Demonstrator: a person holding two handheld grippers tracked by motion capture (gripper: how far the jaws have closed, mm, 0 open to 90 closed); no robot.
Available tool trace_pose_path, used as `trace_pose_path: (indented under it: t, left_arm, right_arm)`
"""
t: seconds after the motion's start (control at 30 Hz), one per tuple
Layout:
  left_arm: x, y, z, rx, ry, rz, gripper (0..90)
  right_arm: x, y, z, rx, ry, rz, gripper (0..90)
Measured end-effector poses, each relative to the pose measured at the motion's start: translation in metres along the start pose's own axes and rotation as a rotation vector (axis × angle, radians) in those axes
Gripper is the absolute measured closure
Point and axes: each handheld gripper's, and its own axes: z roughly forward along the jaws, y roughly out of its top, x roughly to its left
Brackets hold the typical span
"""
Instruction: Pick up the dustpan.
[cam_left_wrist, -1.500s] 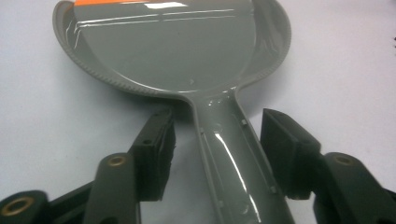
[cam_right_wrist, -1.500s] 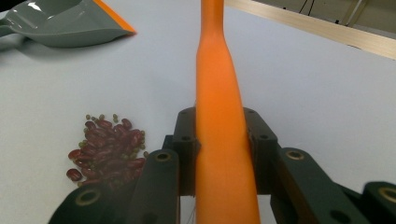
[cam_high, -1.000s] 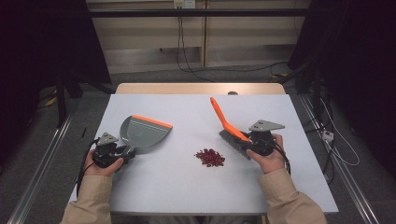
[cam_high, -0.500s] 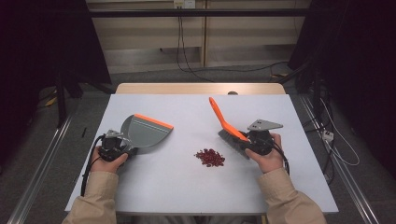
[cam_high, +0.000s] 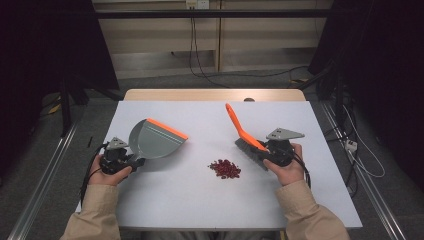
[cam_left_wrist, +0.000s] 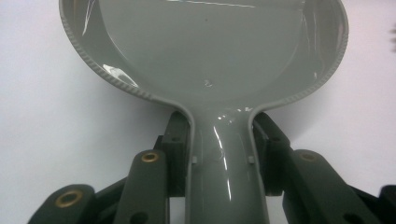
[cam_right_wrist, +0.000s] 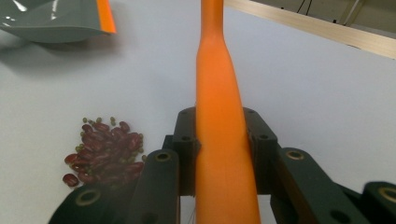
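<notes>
Left gripper (cam_left_wrist: 219, 186) jaws have just closed on the dustpan (cam_high: 155, 140) handle; right gripper (cam_right_wrist: 224, 186) jaws clamp the brush (cam_high: 242, 132). Beans (cam_right_wrist: 105, 149) lie left of the right jaws; hold the pan's lip flat on the table (cam_high: 200, 200).

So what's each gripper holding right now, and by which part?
Left gripper grips the grey dustpan by its handle; right gripper grips the brush by its orange handle.

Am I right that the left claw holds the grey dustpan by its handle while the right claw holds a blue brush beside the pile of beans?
Not quite: the brush is orange, as the high view shows. The rest stands: the left claw holds the grey dustpan, the right claw the brush beside the beans.
</notes>
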Motion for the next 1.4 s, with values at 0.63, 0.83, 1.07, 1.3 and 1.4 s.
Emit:
trace_pose_path:
  t: [0.63, 0.83, 1.07, 1.3, 1.4]
  left_arm:
    - [-0.04, -0.011, -0.005, 0.086, -0.255, 0.211, 63.5]
    - [-0.05, -0.017, -0.004, 0.118, -0.279, 0.252, 63.5]
    - [-0.06, -0.019, 0.0, 0.135, -0.323, 0.282, 63.4]
    - [-0.069, -0.018, 0.008, 0.153, -0.348, 0.291, 63.4]
    - [-0.07, -0.018, 0.009, 0.157, -0.35, 0.29, 63.3]
  right_arm:
    - [0.002, 0.0, 0.006, 0.014, -0.044, -0.004, 71.4]
    - [0.006, 0.002, 0.012, 0.013, -0.056, -0.013, 71.3]
    - [0.009, 0.002, 0.02, 0.02, -0.065, -0.022, 71.3]
    - [0.012, -0.003, 0.024, 0.04, -0.061, -0.035, 71.2]
    - [0.012, -0.002, 0.023, 0.05, -0.059, -0.043, 70.8]
